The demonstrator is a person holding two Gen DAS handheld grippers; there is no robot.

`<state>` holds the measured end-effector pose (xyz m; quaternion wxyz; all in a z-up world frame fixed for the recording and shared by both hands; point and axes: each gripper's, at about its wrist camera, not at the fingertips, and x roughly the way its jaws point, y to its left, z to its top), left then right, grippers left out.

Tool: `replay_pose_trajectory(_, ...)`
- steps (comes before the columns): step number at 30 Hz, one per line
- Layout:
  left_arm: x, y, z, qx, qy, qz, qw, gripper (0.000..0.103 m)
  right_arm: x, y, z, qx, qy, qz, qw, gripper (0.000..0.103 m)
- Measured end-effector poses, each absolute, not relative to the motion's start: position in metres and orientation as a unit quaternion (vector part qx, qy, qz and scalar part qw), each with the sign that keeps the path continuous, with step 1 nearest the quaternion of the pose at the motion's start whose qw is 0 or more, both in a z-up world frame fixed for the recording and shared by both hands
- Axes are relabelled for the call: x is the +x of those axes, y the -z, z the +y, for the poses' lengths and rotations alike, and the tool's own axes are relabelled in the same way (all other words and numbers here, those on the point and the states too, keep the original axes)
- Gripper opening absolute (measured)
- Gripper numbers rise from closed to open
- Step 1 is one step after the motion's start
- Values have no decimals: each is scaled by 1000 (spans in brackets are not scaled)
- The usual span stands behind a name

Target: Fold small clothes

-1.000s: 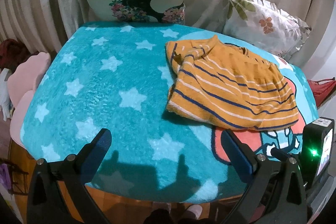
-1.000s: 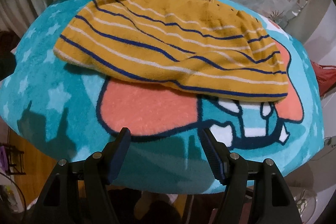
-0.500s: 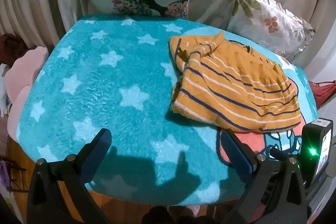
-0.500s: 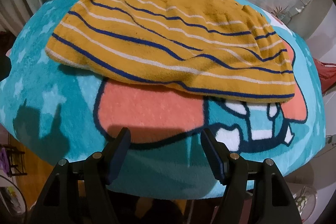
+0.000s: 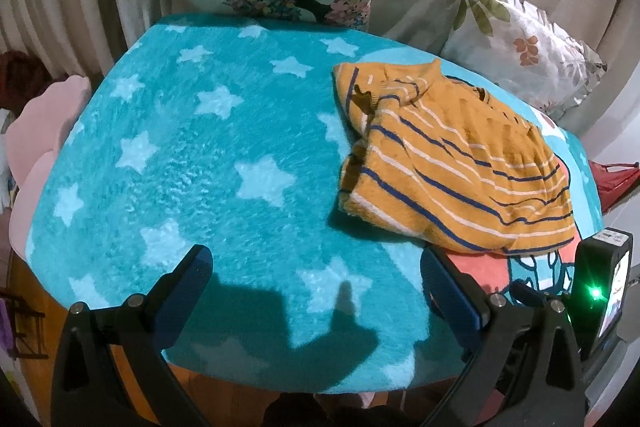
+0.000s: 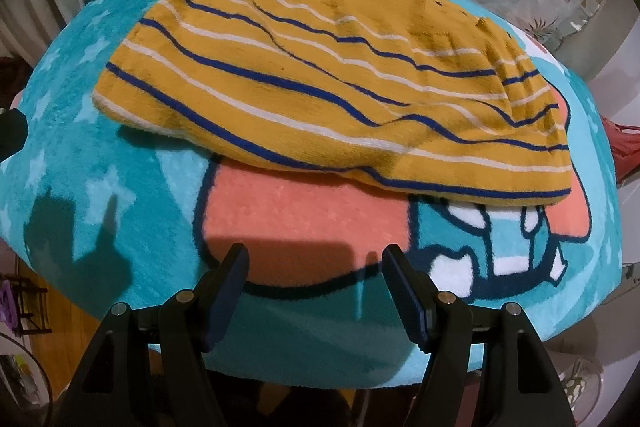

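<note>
The right gripper [image 6: 314, 267] has crept closer, and the striped top [image 6: 332, 83] now looms larger ahead of its spread, empty jaws. It lies rumpled on the blanket [image 6: 304, 223], clear of them. The left gripper [image 5: 314, 277], jaws wide and empty too, has the top off beyond its right finger. Best pinch both near hem corners together. The far sleeve is bunched, its edges hard to read.

mustard striped top [image 6: 336, 83] — rumpled, flat on blanket's right side
</note>
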<state>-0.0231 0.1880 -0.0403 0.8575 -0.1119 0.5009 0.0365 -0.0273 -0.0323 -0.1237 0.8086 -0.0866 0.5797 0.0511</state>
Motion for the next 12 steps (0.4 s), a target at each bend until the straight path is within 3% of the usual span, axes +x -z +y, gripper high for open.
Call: replay_pose_trajectory(12, -26, 34, 187, -105, -30, 489, 865, 103, -27, 127, -20, -87, -58, 582, 807, 73)
